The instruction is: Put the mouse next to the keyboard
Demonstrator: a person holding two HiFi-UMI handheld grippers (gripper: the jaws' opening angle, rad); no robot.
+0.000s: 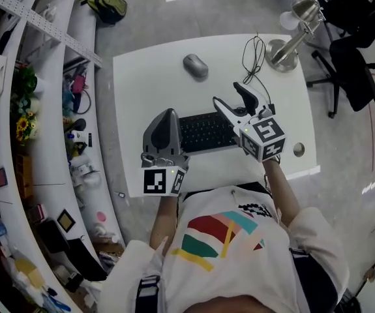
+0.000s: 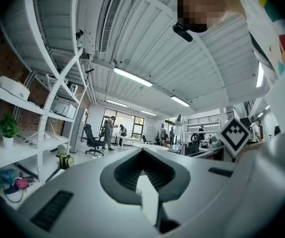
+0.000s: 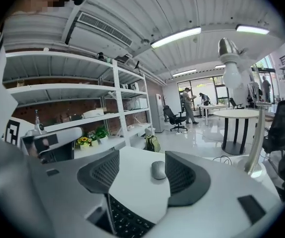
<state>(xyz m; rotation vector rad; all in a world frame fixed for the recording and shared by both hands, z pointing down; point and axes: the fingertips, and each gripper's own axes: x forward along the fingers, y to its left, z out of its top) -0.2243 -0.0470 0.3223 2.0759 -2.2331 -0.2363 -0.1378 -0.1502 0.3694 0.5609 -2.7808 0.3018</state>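
Two claws hung over the near half of the table in the head view. The left claw sat at the left end of the keyboard, and the right claw sat over its right end, aimed toward the mouse. The mouse lay alone on the far side of the table, well apart from the keyboard, so the task looked not yet begun. A lamp stood at the far right corner, clear of that line. In the left gripper view the left claw was pressed together on nothing and pointed off into the room, probably parked because one claw should be enough here. In the right gripper view the right claw stood spread and empty. The mouse was framed between its jaws but lay far ahead, untouched, and the keyboard was just beneath. That opening seemed readied for a reach forward to pinch the mouse.
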